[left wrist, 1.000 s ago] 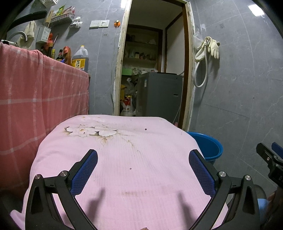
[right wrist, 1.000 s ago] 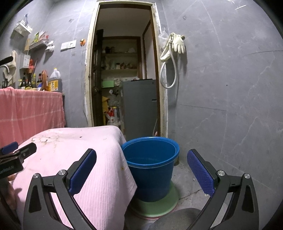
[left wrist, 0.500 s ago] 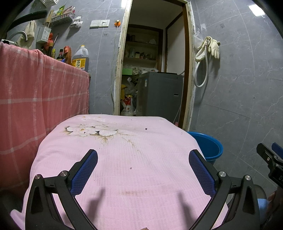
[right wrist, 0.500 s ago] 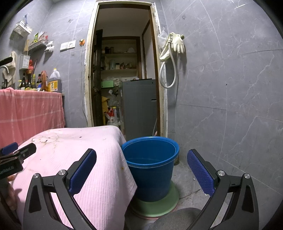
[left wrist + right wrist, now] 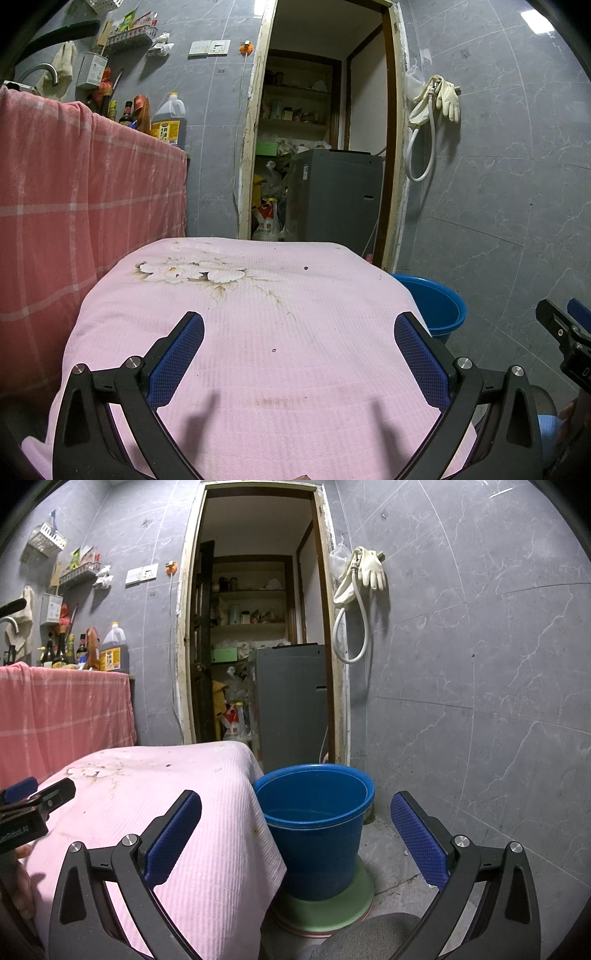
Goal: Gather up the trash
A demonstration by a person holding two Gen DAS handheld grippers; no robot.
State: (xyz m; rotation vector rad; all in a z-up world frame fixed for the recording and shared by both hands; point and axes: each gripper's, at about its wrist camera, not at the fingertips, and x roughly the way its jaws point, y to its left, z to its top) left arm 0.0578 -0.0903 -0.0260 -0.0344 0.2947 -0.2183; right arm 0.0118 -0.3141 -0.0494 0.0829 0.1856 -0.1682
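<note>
A blue bucket [image 5: 314,823] stands on a green base [image 5: 325,908] on the floor, right of a table under a pink cloth [image 5: 166,812]. The bucket's rim also shows in the left wrist view [image 5: 439,306] past the cloth's right edge [image 5: 280,332]. No loose trash shows on the cloth, only small dark specks [image 5: 306,268]. My left gripper [image 5: 299,354] is open and empty above the cloth. My right gripper [image 5: 295,834] is open and empty, held before the bucket at the table's right corner.
A red checked cloth [image 5: 85,206] covers a counter at the left, with bottles and an oil jug [image 5: 170,122] on top. A doorway behind leads to a storeroom with a grey appliance [image 5: 332,195]. Rubber gloves and a hose [image 5: 436,107] hang on the grey tiled wall.
</note>
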